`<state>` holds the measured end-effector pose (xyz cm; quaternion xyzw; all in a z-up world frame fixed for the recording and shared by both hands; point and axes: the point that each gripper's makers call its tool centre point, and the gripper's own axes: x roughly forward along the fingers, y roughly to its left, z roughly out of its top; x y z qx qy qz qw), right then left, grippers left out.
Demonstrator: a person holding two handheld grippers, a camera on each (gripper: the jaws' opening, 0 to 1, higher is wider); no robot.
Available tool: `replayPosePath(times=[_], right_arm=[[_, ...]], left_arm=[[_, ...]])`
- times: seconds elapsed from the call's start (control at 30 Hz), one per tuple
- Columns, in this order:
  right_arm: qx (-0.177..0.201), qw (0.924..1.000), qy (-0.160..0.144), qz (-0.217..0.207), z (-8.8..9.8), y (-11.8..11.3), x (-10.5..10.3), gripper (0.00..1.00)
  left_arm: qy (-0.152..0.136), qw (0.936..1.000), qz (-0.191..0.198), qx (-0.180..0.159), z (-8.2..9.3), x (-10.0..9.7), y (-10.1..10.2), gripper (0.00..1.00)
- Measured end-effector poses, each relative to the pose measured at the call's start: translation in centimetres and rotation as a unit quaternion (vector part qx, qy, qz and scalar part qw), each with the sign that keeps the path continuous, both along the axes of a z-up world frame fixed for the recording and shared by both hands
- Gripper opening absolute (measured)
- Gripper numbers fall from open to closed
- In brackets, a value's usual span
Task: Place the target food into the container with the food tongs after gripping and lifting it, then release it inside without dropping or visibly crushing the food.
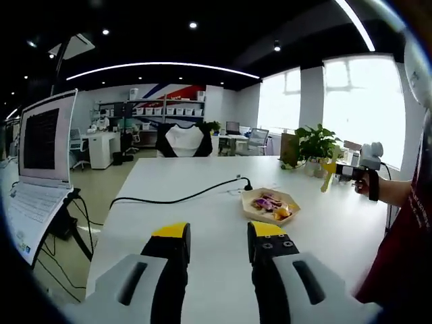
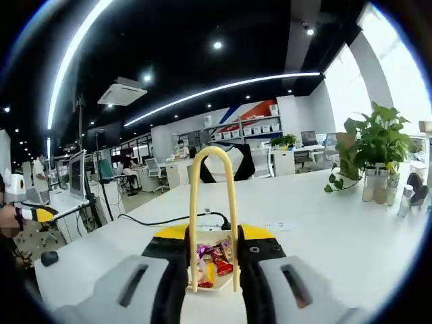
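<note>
- Two tools: my left tool [image 1: 217, 244], jaws spread, carries nothing, idling above the white tabletop [image 1: 202, 223].
- My right tool [image 2: 213, 260] pinches long yellow plastic food tongs [image 2: 213, 216], aimed for pickup.
- Colourful wrapped food [image 2: 213, 260] sits in a shallow hexagonal paper tray [image 1: 269, 205] beneath the tongs.

Open office with white table [image 1: 202, 182], dark ceiling with curved light strip [image 1: 162, 66], bright windows [image 1: 358, 101], shelving [image 1: 169, 111].

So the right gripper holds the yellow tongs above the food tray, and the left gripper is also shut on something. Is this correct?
Not fully. In the left gripper view the left gripper is open, its jaws apart with bare table between them. The rest stands: in the right gripper view the right gripper holds the yellow tongs above the food tray.
</note>
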<state>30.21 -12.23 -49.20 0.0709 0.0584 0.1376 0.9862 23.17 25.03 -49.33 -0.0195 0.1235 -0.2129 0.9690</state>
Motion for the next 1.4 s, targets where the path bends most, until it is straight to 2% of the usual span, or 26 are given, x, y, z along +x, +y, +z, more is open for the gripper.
replayPosePath(times=[0.3,0.43,0.57,0.7,0.9,1.0,1.03,1.1,1.13,1.27,1.4], right_arm=[[-0.014,0.9980,0.045,-0.041,-3.8,-4.3,-5.3,0.24],[-0.021,0.9970,0.057,-0.049,-4.8,-4.8,-7.1,0.24],[-0.031,0.9963,0.060,-0.054,-5.3,-5.5,-7.6,0.24],[-0.031,0.9967,0.051,-0.055,-4.4,-5.8,-7.5,0.24],[-0.026,0.9978,0.043,-0.042,-3.6,-4.5,-6.7,0.24],[0.021,0.9977,0.059,-0.026,-4.2,-2.5,-5.5,0.24],[0.015,0.9980,0.060,-0.009,-4.5,-1.2,-5.1,0.24],[0.008,0.9984,0.056,-0.007,-4.5,-0.3,-4.6,0.24],[0.015,0.9983,0.056,0.012,-4.6,1.7,-3.9,0.24],[0.034,0.9967,0.059,0.046,-4.6,5.9,-2.2,0.23],[0.046,0.9935,0.069,0.078,-4.8,10.7,-0.6,0.23]], left_arm=[[0.003,0.9999,-0.009,-0.005,-0.2,0.1,-0.5,0.36],[0.001,0.9999,-0.009,-0.008,-0.1,0.2,-0.7,0.36],[0.002,0.9999,-0.010,-0.007,-0.1,0.1,-0.8,0.36],[0.001,1.0000,-0.008,-0.002,-0.2,0.0,-0.8,0.36],[0.008,0.9999,0.005,0.007,-1.0,-0.6,0.2,0.36],[0.010,0.9998,0.013,0.012,-1.3,-1.0,0.9,0.36],[0.011,0.9997,0.019,0.014,-1.4,-1.1,1.2,0.36],[0.011,0.9996,0.023,0.014,-1.4,-1.3,1.5,0.36],[0.011,0.9995,0.028,0.012,-1.4,-1.6,1.8,0.36],[0.016,0.9985,0.044,0.029,-1.7,-2.8,3.0,0.36],[0.020,0.9973,0.064,0.031,-1.7,-3.9,4.6,0.36]])
